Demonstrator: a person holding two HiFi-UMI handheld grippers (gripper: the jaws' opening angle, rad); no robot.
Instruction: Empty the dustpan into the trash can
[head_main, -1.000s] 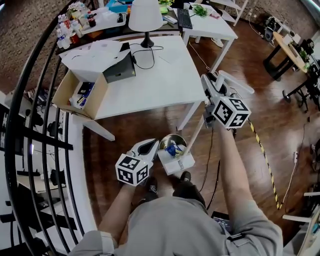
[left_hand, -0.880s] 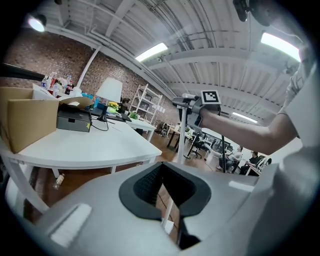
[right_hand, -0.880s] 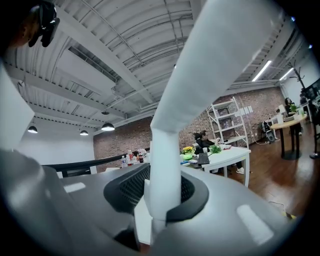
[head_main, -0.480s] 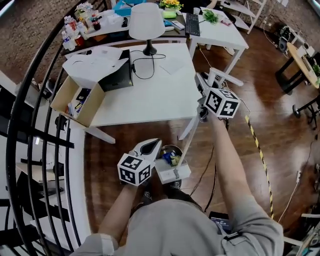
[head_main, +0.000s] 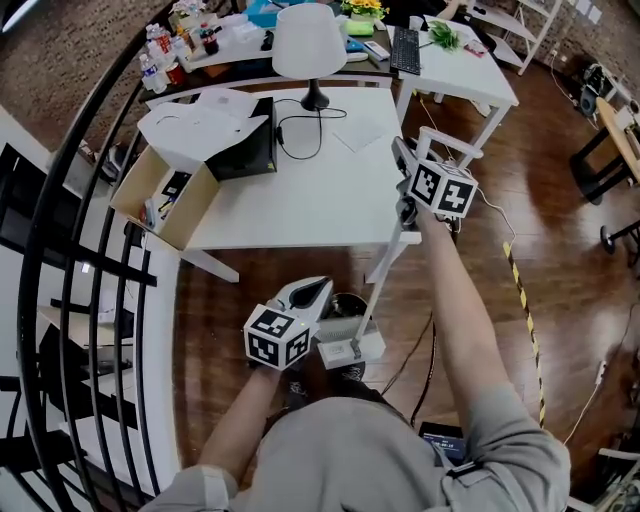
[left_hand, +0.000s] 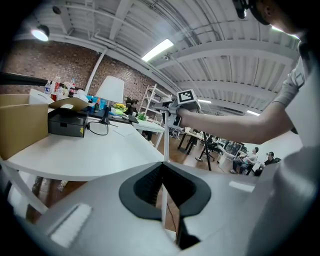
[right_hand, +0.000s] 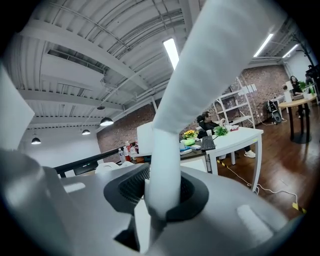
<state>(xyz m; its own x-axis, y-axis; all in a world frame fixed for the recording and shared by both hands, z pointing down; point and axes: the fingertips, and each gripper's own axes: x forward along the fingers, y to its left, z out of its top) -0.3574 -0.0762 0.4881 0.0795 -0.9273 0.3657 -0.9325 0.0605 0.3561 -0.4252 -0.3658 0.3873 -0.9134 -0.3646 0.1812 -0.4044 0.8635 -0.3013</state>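
Note:
The white dustpan (head_main: 352, 350) hangs low in front of me, over the near rim of the dark round trash can (head_main: 345, 303), which it partly hides. Its long white handle (head_main: 385, 265) slants up to my right gripper (head_main: 402, 165), which is shut on it. In the right gripper view the thick handle (right_hand: 165, 150) passes between the pads. My left gripper (head_main: 318, 290) is just left of the can, apart from the handle. Its jaws (left_hand: 162, 172) meet with nothing held. The thin handle (left_hand: 165, 135) stands beyond them.
A white table (head_main: 300, 215) stands just beyond the can, with a lamp (head_main: 310, 45), a black box (head_main: 250, 150) and an open cardboard box (head_main: 160, 195) at its left edge. A black railing (head_main: 60, 300) curves along the left. Striped tape (head_main: 525, 310) crosses the wooden floor.
The right gripper has swung left toward the table's corner with the handle. The dustpan now covers the can's opening, where blue rubbish showed before. The left gripper stays beside the can.

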